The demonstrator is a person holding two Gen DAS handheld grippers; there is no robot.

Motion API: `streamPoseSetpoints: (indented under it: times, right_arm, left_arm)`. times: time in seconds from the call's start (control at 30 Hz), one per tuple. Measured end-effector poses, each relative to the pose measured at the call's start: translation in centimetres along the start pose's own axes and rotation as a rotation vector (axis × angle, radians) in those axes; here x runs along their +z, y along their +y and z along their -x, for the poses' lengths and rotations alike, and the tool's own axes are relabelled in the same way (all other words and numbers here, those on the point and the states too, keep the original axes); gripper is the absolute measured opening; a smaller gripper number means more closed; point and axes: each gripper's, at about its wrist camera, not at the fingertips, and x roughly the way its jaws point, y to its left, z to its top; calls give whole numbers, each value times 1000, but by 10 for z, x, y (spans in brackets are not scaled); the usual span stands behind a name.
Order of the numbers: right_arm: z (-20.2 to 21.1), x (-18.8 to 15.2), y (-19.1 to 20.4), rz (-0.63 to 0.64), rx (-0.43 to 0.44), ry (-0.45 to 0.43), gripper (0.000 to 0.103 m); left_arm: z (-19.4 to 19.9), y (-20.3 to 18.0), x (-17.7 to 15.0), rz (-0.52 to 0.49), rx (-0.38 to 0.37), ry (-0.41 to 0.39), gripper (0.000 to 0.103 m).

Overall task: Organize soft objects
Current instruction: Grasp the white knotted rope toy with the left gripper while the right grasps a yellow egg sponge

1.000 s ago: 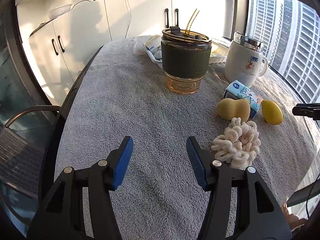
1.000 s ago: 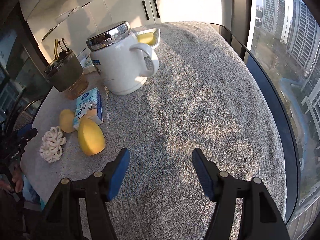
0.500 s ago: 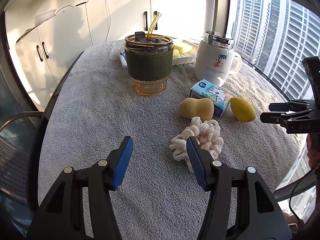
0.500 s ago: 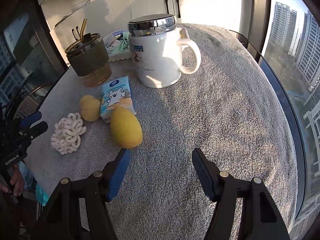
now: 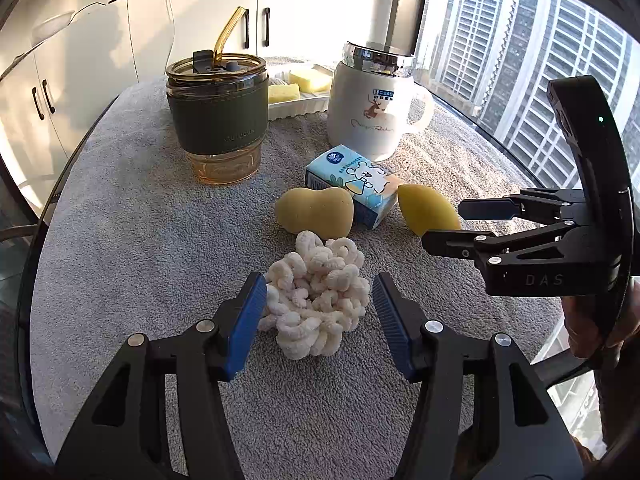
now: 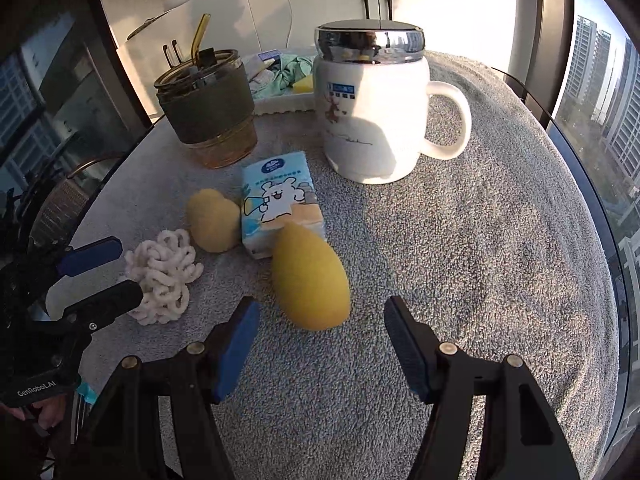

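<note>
A round table draped in a grey terry towel (image 5: 132, 216) carries everything. Toward its far edge stands a white ceramic mug with a chrome lid and a deer print (image 5: 370, 108), handle turned to the window side, and beside it an amber glass tumbler with a dark green sleeve and a bent straw (image 5: 218, 114). Behind both, at the far edge, sits a white rectangular tray (image 5: 298, 102) holding pale yellow blocks. Nearer the middle lies a light blue tissue pack printed with a cartoon bear (image 6: 280, 208), flat on the towel. A yellow gourd-shaped sponge (image 5: 316, 210) touches one side of it, and a yellow egg-shaped sponge (image 6: 308, 276) lies against its near corner. Just in front of the gourd sponge, toward the near edge, rests a cream-white knotted chenille scrunchie (image 5: 316, 300). The left gripper (image 5: 320, 312) has its blue-padded jaws spread wide on either side of the scrunchie; the left pad looks to brush its loops, the right pad stands apart. The right gripper (image 6: 320, 344) is likewise spread, low over the towel, with the egg sponge just ahead of its gap and untouched.
</note>
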Motion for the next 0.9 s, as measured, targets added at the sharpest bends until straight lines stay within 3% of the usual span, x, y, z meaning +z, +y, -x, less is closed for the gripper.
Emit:
streamPoseSetpoints:
  times: [0.27, 0.37, 0.63, 0.77, 0.8, 0.9]
  right_arm:
    - [-14, 7, 10, 21, 1, 6, 68]
    - [-21, 9, 13, 32, -9, 7, 68]
    - [-34, 10, 17, 41, -24, 4, 68]
    - [-32, 11, 17, 35, -40, -5, 50]
    - [-32, 10, 17, 31, -44, -6, 45]
    - [-29, 11, 10, 6, -23, -3, 43]
  left_arm:
    - [-16, -7, 4, 3, 34, 23, 54]
    - [-21, -9, 5, -10, 85, 29, 55]
    - [-32, -5, 5, 22, 87, 29, 57]
    - [-33, 2, 5, 61, 64, 28, 56]
    - [-32, 3, 5, 68, 60, 22, 53]
    - [-26, 6, 5, 78, 53, 6, 37]
